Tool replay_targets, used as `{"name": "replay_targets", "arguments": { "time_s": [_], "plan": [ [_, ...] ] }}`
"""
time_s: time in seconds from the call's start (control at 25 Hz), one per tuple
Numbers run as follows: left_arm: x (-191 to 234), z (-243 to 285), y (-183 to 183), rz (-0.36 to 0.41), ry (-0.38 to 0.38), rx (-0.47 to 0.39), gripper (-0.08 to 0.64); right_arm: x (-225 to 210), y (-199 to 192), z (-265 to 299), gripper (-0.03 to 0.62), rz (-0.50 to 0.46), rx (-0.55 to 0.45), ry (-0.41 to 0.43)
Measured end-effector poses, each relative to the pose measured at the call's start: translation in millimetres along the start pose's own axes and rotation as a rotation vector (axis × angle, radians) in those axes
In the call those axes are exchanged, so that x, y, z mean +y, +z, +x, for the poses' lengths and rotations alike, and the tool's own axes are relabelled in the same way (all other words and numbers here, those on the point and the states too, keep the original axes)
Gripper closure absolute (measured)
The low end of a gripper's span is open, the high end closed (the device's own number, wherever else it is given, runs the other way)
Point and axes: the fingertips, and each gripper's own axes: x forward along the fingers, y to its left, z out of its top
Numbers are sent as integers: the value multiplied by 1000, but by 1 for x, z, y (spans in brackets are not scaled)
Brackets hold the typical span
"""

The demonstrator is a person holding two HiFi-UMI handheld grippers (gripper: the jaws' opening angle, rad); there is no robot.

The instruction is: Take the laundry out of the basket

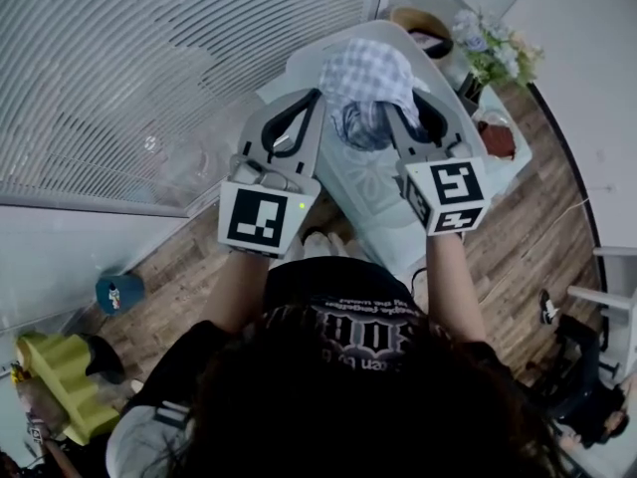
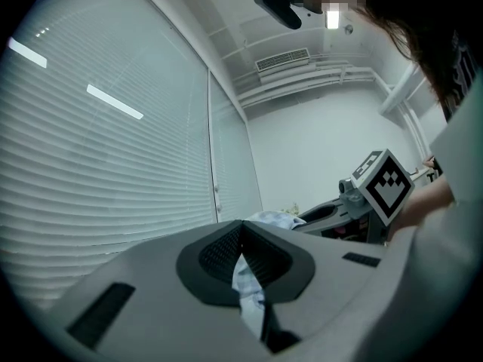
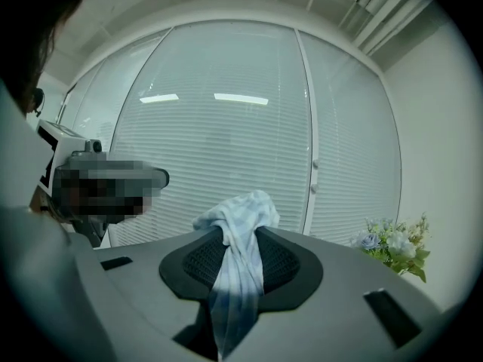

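A light blue-and-white checked cloth (image 1: 366, 76) hangs bunched between my two grippers, held up above the white table (image 1: 370, 199). My left gripper (image 1: 315, 100) is shut on the cloth's left edge; in the left gripper view a strip of the cloth (image 2: 246, 279) is pinched between the closed jaws of the left gripper (image 2: 243, 231). At the cloth's right side my right gripper (image 1: 394, 110) is also shut on it. In the right gripper view the cloth (image 3: 238, 256) bulges out above the pads of the right gripper (image 3: 240, 236) and trails down between them. A brown basket (image 1: 419, 22) stands at the table's far end.
Window blinds (image 1: 149, 68) run along the left, close to the table. A bunch of flowers (image 1: 494, 52) and a reddish-brown item (image 1: 495, 139) sit on the table's right side. On the wooden floor are a blue object (image 1: 119, 292), a yellow-green piece (image 1: 58, 386) and a chair (image 1: 607, 307).
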Motion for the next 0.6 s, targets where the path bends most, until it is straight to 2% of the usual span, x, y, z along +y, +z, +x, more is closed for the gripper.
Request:
{"name": "replay_targets", "arguments": {
  "time_s": [0.24, 0.44, 0.6],
  "plan": [
    [-3, -14, 2, 3, 47, 1, 558, 6, 13, -9, 468, -17, -48, 25],
    [-7, -26, 3, 16, 97, 5, 559, 12, 20, -13, 469, 21, -61, 88],
    [-10, -38, -1, 23, 138, 26, 558, 19, 27, -17, 469, 5, -82, 120]
  ]
}}
